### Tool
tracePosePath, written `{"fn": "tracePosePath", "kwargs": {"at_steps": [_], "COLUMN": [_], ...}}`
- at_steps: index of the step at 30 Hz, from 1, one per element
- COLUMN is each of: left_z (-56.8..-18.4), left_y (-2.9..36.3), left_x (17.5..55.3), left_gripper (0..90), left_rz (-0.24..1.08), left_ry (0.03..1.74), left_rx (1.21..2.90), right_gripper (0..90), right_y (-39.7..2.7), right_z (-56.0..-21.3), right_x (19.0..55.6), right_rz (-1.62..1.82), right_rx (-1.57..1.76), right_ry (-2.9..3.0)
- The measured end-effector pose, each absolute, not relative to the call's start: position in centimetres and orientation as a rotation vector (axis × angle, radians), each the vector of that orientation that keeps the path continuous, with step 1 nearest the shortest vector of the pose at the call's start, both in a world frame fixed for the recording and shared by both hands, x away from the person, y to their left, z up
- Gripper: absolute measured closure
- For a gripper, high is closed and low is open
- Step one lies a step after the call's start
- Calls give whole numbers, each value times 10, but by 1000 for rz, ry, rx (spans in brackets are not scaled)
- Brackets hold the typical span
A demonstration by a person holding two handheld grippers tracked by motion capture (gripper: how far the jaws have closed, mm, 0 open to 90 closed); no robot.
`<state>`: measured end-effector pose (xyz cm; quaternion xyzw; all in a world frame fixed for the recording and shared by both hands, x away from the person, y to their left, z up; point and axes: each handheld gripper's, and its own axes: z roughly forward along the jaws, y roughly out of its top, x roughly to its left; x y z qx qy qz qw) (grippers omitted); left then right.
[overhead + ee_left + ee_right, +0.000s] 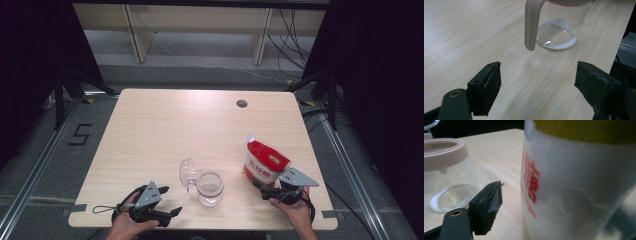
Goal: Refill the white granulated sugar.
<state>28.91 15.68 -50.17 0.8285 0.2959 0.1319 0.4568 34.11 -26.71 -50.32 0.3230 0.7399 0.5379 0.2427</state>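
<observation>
A clear glass jar (pixel 210 188) with a beige rim stands near the table's front edge, its clear lid (pixel 187 172) flipped open to the left. A thin layer of white powder (pixel 556 46) lies on its bottom. To its right stands a red and white sugar bag (pixel 265 162). My left gripper (pixel 172 199) rests open on the table left of the jar, and its jaws (pixel 539 72) frame bare wood below the jar's beige clasp (pixel 531 25). My right gripper (pixel 262 186) is at the bag's base. Its one visible finger (pixel 487 205) stands apart from the bag (pixel 579 185), which hides the other.
A round cable hole (pixel 242 103) sits near the table's far edge. The table's right edge (pixel 320 190) runs close to my right hand. A wooden shelf frame (pixel 200 30) and loose cables (pixel 292 45) lie on the floor beyond the table.
</observation>
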Motion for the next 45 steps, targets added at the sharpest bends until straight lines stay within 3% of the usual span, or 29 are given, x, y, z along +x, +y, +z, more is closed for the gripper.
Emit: {"fn": "tracePosePath", "kwargs": {"at_steps": [11, 24, 45], "left_z": [-502, -501, -502], "left_y": [157, 157, 157], "left_x": [289, 290, 294], "left_gripper": [205, 205, 203], "left_rz": [326, 306, 304], "left_ry": [728, 738, 747], "left_rx": [2053, 2062, 2055], "right_gripper": [163, 224, 252], "right_y": [-269, -265, -264], "right_z": [-507, -515, -516], "right_x": [346, 351, 356], "right_rz": [1458, 1459, 1512], "right_rx": [905, 885, 865], "right_ry": [1990, 1968, 1922]}}
